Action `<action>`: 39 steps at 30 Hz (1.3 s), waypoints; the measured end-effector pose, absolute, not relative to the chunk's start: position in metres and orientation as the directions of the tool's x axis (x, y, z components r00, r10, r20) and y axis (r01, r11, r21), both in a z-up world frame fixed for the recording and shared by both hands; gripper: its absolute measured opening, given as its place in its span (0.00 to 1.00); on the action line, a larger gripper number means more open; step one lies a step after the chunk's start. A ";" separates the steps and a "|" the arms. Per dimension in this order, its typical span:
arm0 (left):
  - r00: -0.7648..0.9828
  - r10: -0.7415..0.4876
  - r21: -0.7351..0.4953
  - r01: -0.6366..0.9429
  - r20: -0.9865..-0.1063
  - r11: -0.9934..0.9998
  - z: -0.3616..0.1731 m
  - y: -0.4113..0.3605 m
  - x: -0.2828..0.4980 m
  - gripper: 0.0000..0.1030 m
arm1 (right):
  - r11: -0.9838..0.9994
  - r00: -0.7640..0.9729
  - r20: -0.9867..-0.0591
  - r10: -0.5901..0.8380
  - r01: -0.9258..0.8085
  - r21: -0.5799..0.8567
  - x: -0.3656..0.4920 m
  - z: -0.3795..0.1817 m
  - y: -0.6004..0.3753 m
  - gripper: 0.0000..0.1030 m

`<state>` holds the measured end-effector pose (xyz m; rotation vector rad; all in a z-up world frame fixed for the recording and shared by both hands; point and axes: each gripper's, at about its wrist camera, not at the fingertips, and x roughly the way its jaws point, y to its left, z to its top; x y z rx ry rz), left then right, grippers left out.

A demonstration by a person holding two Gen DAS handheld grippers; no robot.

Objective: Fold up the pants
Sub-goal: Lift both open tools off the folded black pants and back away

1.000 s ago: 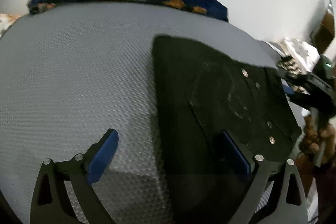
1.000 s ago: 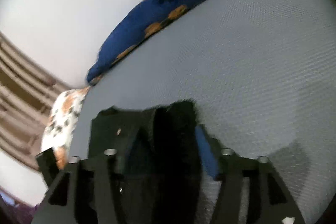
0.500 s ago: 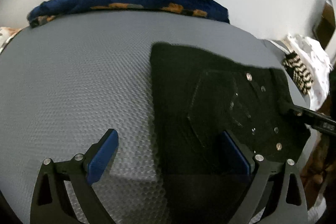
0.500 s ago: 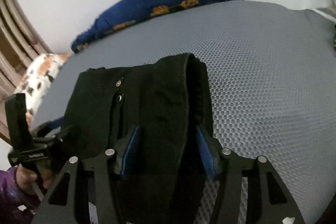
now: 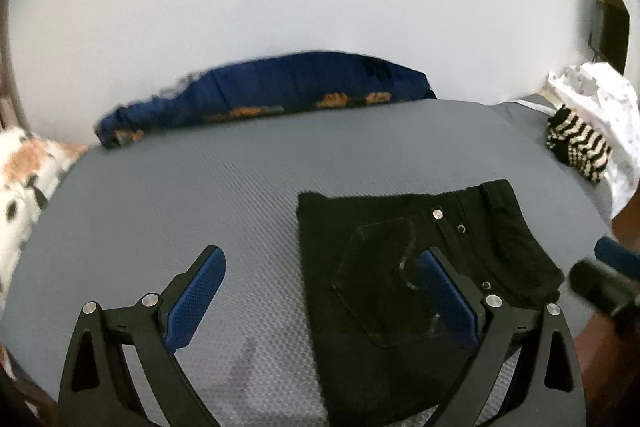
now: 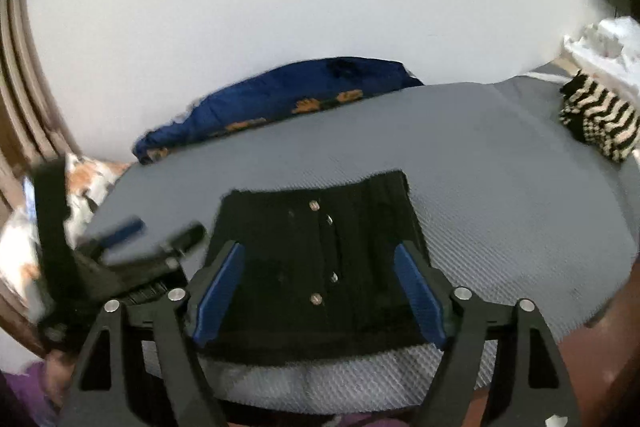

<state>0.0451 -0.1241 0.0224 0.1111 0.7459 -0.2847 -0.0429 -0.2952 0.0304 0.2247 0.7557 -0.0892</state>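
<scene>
The black pants [image 5: 384, 259] lie folded flat on the grey textured mattress [image 5: 160, 195], back pocket and metal rivets facing up. My left gripper [image 5: 319, 253] hovers open above their left edge; its right pad [image 5: 444, 291] is over the pocket, and nothing is gripped. In the right wrist view the pants [image 6: 304, 223] show their row of buttons. My right gripper [image 6: 318, 247] hangs above them with its jaws opening, and the pads stand clear of the cloth. Each gripper shows blurred in the other's view: the right gripper [image 5: 600, 287] and the left gripper [image 6: 136, 255].
A dark blue pillow with orange print [image 5: 272, 95] lies along the far edge against a white wall. A black-and-white striped garment [image 5: 580, 147] and white cloth [image 5: 600, 95] sit at the right corner. A white and orange spotted cloth [image 5: 24, 167] is at the left.
My right gripper has let go of the pants' folded edge, widened, and drawn back and up. My left gripper has also risen and pulled back. The pants now lie flat.
</scene>
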 end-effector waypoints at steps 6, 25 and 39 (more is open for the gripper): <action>0.711 -0.185 0.016 0.266 -0.679 0.964 0.035 -0.121 0.038 0.97 | 0.964 0.730 -0.683 0.023 0.164 0.208 -0.044 0.026 -0.298 0.75; 0.701 -0.154 0.035 0.247 -0.697 0.968 0.035 -0.123 0.038 0.97 | 0.952 0.733 -0.678 0.057 0.165 0.259 -0.044 0.025 -0.307 0.83; 0.555 -0.264 -0.104 0.303 -0.789 0.947 -0.002 -0.100 0.083 0.97 | 0.947 0.649 -0.756 0.084 0.183 0.263 -0.013 0.013 -0.353 0.88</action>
